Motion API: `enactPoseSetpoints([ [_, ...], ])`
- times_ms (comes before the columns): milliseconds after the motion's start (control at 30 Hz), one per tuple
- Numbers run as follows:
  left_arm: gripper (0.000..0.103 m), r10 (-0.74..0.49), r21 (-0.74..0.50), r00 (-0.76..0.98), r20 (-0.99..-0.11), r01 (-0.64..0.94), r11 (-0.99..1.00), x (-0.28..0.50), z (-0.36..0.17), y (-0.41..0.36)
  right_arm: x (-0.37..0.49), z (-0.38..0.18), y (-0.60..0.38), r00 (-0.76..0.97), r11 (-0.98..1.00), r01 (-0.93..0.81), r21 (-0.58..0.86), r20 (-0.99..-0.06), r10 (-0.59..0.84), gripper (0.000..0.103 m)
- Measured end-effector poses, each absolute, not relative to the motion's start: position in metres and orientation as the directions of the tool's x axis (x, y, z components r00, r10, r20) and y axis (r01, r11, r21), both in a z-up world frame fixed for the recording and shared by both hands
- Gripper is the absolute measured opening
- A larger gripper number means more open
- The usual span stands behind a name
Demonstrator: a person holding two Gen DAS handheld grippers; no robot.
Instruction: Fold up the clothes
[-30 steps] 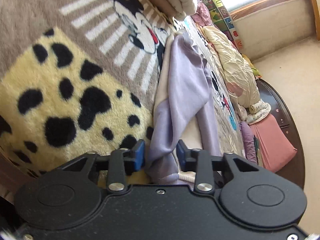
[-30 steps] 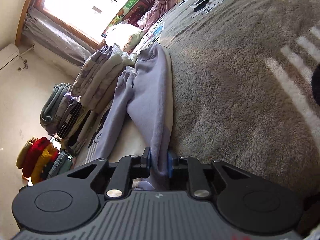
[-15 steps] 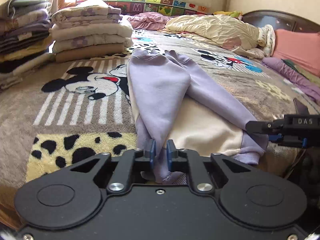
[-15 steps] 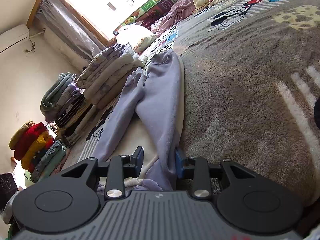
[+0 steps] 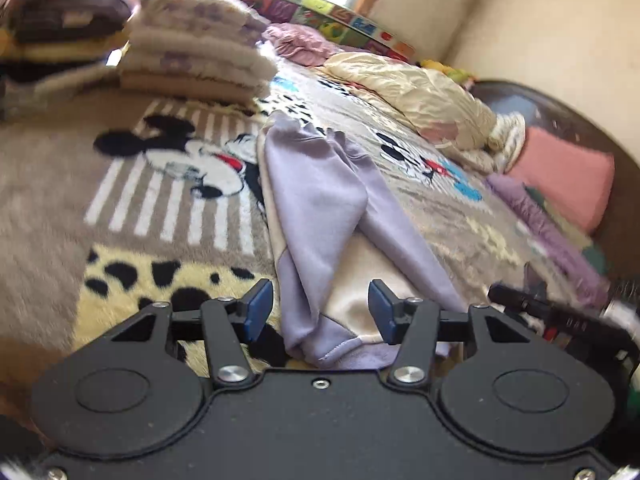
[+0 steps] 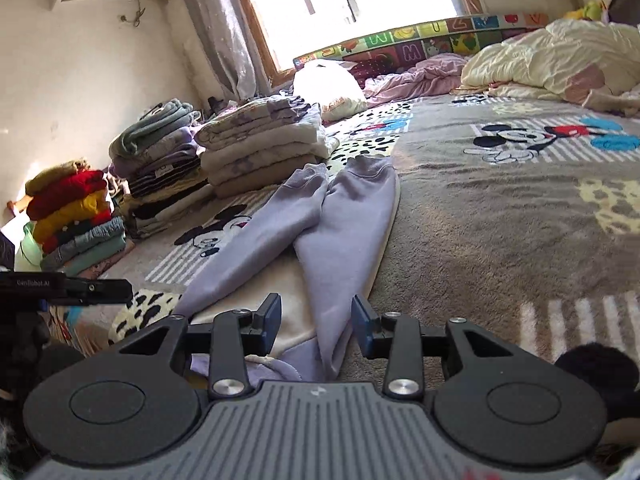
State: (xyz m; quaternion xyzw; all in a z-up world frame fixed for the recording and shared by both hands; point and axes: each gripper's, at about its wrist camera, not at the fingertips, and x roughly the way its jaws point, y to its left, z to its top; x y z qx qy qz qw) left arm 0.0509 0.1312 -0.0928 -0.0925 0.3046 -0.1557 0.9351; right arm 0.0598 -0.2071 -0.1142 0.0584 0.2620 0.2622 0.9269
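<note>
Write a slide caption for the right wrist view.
Open right gripper over a lilac-and-cream sweatshirt on the cartoon-print blanket.

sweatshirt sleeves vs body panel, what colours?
Sleeves lavender, body panel cream; clearest in the left wrist view.

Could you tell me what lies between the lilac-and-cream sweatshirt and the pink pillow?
Only the grey cartoon-print plush blanket and a purple cloth, in the left wrist view.

One lilac sweatshirt, three stacks of folded clothes, one cream quilt
</note>
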Motion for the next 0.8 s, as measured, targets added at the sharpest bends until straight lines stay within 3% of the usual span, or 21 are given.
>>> enactPoseSetpoints([
  [67,0.059,-0.288,0.068,0.791,-0.539,0.382,0.922,0.038,-0.088,0.101,0.052,-0.115,-0.198,0.713,0.847,-0.527,0.075,-0.503,0.488,0.052],
  [100,0.064,-0.256,0.258,0.812,-0.525,0.438,0.861,0.03,-0.089,0.086,0.047,-0.117,-0.191,0.71,0.828,-0.561,-0.015,-0.524,0.471,0.052],
  [167,0.065,-0.237,0.528,0.83,-0.505,0.515,0.676,0.018,-0.107,0.066,0.037,-0.126,-0.173,0.704,0.762,-0.621,-0.185,-0.557,0.44,0.054],
  [200,0.065,-0.236,0.621,0.818,-0.524,0.557,0.552,0.015,-0.125,0.066,0.034,-0.131,-0.164,0.697,0.727,-0.645,-0.234,-0.57,0.435,0.054],
  [267,0.065,-0.228,0.666,0.799,-0.556,0.592,0.454,0.019,-0.145,0.068,0.028,-0.141,-0.149,0.703,0.675,-0.666,-0.318,-0.571,0.424,0.054],
  [333,0.065,-0.238,0.565,0.78,-0.579,0.594,0.573,0.037,-0.142,0.077,0.027,-0.147,-0.139,0.721,0.657,-0.66,-0.363,-0.553,0.418,0.054],
  [400,0.063,-0.269,0.291,0.746,-0.609,0.526,0.799,0.062,-0.125,0.097,0.026,-0.152,-0.131,0.734,0.651,-0.653,-0.388,-0.535,0.418,0.054],
  [467,0.062,-0.317,0.038,0.715,-0.623,0.433,0.901,0.082,-0.117,0.112,0.024,-0.154,-0.128,0.742,0.652,-0.647,-0.397,-0.525,0.417,0.055],
  [500,0.057,-0.342,-0.048,0.704,-0.623,0.402,0.914,0.088,-0.116,0.115,0.023,-0.155,-0.127,0.745,0.65,-0.644,-0.403,-0.522,0.416,0.055],
  [600,0.03,-0.352,-0.22,0.687,-0.636,0.276,0.936,0.106,-0.12,0.117,0.023,-0.157,-0.126,0.751,0.654,-0.639,-0.404,-0.511,0.418,0.056],
  [667,0.024,-0.369,-0.326,0.671,-0.644,0.195,0.925,0.116,-0.125,0.12,0.024,-0.157,-0.127,0.754,0.662,-0.636,-0.397,-0.504,0.422,0.056],
  [733,0.001,-0.375,-0.389,0.664,-0.647,0.135,0.911,0.12,-0.132,0.122,0.023,-0.157,-0.125,0.76,0.659,-0.631,-0.408,-0.495,0.421,0.056],
  [800,0.001,-0.342,-0.381,0.686,-0.642,0.101,0.919,0.116,-0.129,0.122,0.02,-0.158,-0.122,0.766,0.649,-0.629,-0.428,-0.486,0.421,0.056],
])
